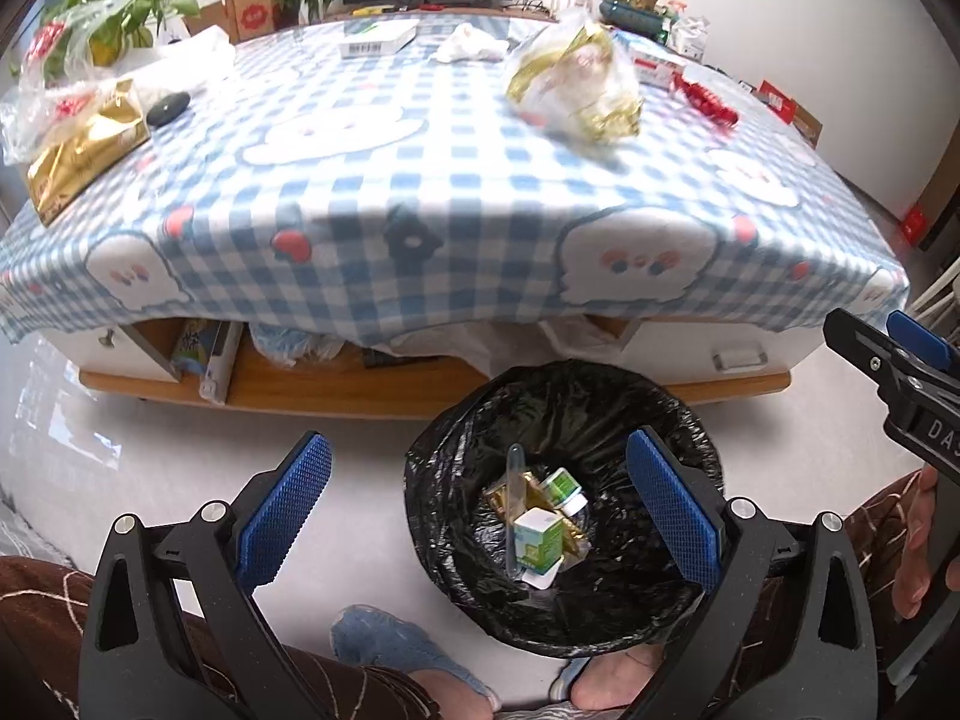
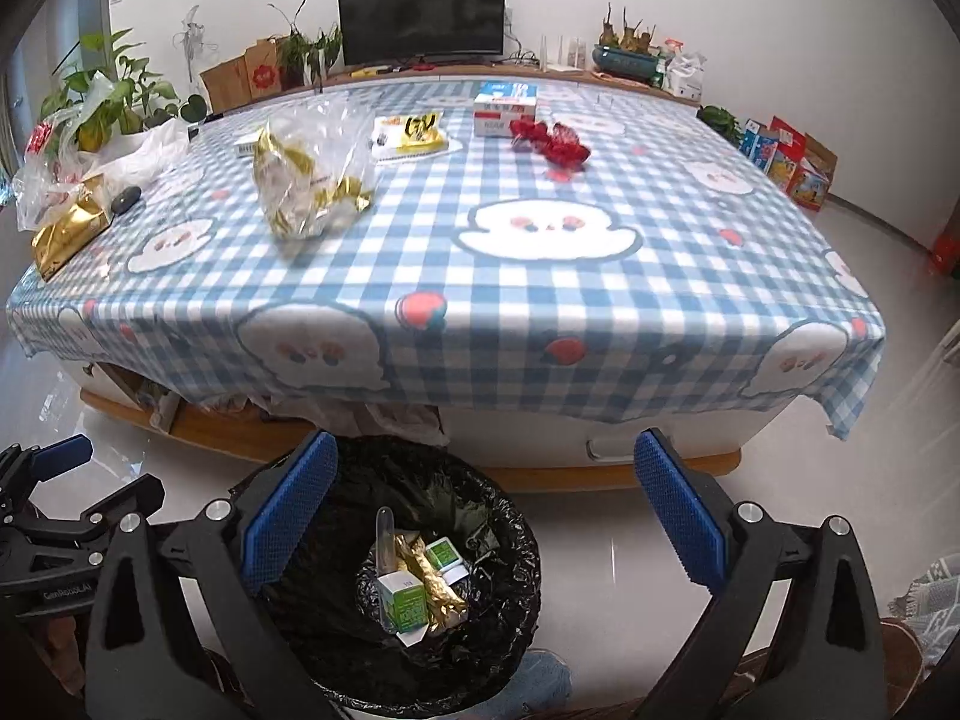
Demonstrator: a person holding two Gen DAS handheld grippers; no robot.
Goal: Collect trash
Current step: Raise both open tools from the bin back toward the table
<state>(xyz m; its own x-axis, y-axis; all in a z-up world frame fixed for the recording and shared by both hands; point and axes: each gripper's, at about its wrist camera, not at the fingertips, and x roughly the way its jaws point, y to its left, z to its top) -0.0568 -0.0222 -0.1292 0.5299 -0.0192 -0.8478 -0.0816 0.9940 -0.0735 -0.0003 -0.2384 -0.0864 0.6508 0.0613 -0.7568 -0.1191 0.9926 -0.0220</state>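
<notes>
**Black-lined bin part filled, table still littered**

Black plastic lines the trash bin, which stands on the floor just off the table's near edge, between the person's feet. Inside it lie a green-and-white carton, a gold wrapper, a small green bottle and a clear tube.

On the checked tablecloth more trash waits: a crumpled clear bag with gold wrappers toward the left side, a gold foil pack at the left edge, a red wrapper and a boxed item near the far edge, and a crumpled white tissue also by the far edge.

Risks, as I judge them: the clear bag is loose and light, so a shallow pinch could catch only film and spill its contents on the way over. The liner's rim sags inward, so a drop from the side might snag it or miss. Items at the far edge call for a long reach across the table, which could drag the cloth.

Both tools hover above the bin. The left gripper is spread wide, holding and touching nothing. The right gripper is likewise wide apart and empty.
</notes>
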